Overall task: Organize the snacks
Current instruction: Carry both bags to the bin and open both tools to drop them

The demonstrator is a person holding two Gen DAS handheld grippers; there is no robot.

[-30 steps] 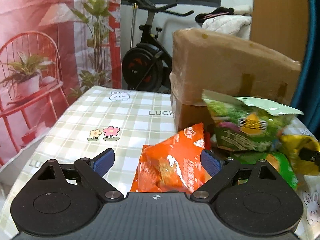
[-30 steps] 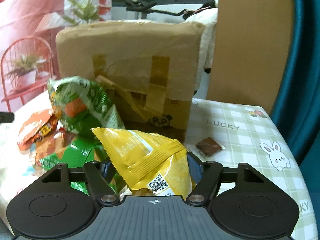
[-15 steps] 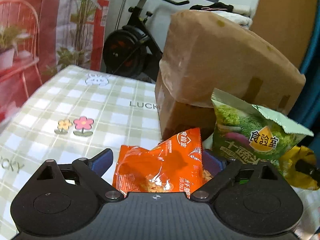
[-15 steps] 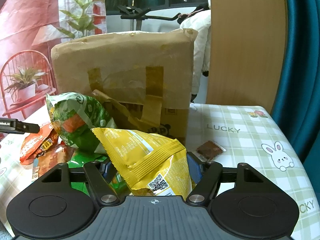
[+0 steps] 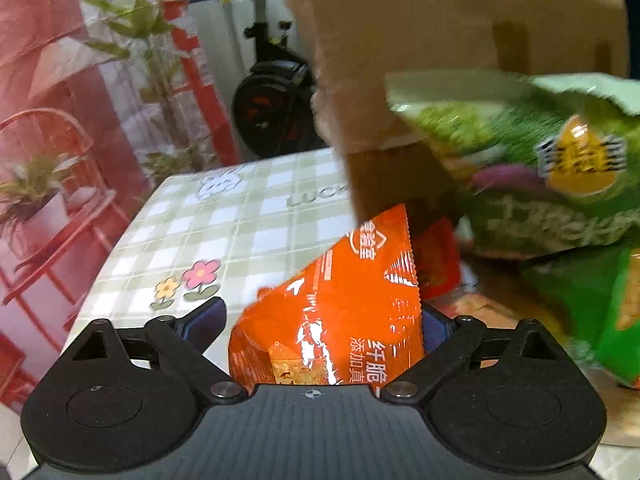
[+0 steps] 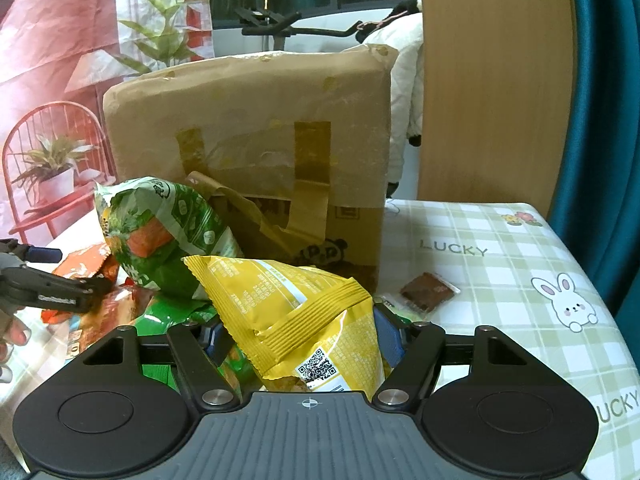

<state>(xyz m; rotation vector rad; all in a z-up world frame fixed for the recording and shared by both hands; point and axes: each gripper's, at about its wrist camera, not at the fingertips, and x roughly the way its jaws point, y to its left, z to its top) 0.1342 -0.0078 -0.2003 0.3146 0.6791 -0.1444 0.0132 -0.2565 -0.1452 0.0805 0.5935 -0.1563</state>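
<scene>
Left claw (image 5: pixel 320 320) half open, orange snack packet (image 5: pixel 340 312) glossy and crinkled between its pads, above checked surface (image 5: pixel 240 224). Right claw (image 6: pixel 306 340) clamps ribbed yellow bag (image 6: pixel 296 312); only this view shows brown sachet (image 6: pixel 430 291) beside cardboard box (image 6: pixel 256 136)
</scene>
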